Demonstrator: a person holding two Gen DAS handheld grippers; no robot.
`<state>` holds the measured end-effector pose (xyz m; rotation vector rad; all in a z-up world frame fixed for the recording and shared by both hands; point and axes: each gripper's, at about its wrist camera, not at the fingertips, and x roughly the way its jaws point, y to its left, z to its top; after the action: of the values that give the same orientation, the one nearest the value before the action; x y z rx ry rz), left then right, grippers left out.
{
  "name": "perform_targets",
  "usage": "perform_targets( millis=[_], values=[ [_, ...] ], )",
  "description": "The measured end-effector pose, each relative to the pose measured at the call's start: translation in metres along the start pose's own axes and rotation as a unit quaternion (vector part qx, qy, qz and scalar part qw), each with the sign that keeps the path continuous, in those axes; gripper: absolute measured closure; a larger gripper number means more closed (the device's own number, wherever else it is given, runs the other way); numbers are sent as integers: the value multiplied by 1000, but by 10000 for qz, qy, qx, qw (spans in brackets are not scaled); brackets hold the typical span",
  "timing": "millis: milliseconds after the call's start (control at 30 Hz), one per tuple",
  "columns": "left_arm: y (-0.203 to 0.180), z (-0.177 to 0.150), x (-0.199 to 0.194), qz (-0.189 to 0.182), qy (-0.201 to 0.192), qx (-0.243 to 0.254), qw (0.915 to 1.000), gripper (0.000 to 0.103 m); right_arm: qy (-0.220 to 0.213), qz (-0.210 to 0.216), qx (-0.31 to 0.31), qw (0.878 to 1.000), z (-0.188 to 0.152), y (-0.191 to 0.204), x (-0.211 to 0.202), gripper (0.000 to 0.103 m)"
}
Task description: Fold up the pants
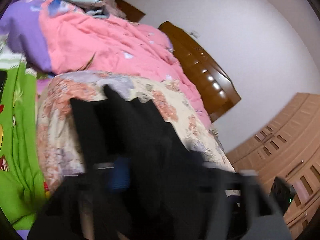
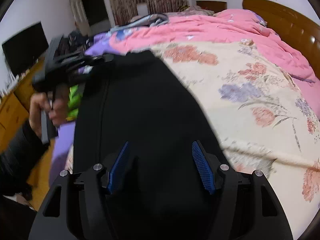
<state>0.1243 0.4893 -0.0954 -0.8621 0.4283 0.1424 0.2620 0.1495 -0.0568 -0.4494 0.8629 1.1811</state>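
Blue ribbed pads [image 2: 203, 168] of the right gripper [image 2: 161, 166] stand nearest the right wrist camera, spread well apart over black cloth, so this tool is open and grips nothing. Beneath and beyond them the black fabric pants [image 2: 140, 108] lie along the cream floral bedspread [image 2: 250, 84], running from the near edge of the bed away toward the far left, with a long seam showing on their left side.

At the far left end of the garment the left gripper [image 2: 94, 59] reaches in, carried by the person's hand [image 2: 46, 108], and its tip appears to meet the far edge of the pants. Its own view is heavily blurred: dark cloth fills the near part and one blue pad [image 1: 120, 172] is faintly visible, so whether its jaws are closed on the fabric cannot be told.

Beyond the bedspread a pink quilt [image 2: 210, 30] is heaped against the brown wooden headboard [image 2: 284, 18].

Judging by the lie of the cloth, the pants seem laid out lengthwise, perhaps leg on leg, while the crosswise folds are likely still to come.
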Motion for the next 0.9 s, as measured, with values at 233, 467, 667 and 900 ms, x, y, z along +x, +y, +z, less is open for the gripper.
perform_targets(
  millis=[233,467,667,900],
  values=[
    [-24,-7,-35,334,-541,1022,9927,85,96,-34,-38,9999,-13,7,13,39],
    [11,-8,-13,994,-104,904,9909,79,91,-34,-15,10000,-13,4,17,35],
    [8,-10,-22,1150,-254,829,9896,65,89,31,23,10000,-13,4,17,34],
    [-69,-15,-53,2688,-1346,1456,9426,11,140,225,-123,9996,-13,9,25,16]
  ],
)
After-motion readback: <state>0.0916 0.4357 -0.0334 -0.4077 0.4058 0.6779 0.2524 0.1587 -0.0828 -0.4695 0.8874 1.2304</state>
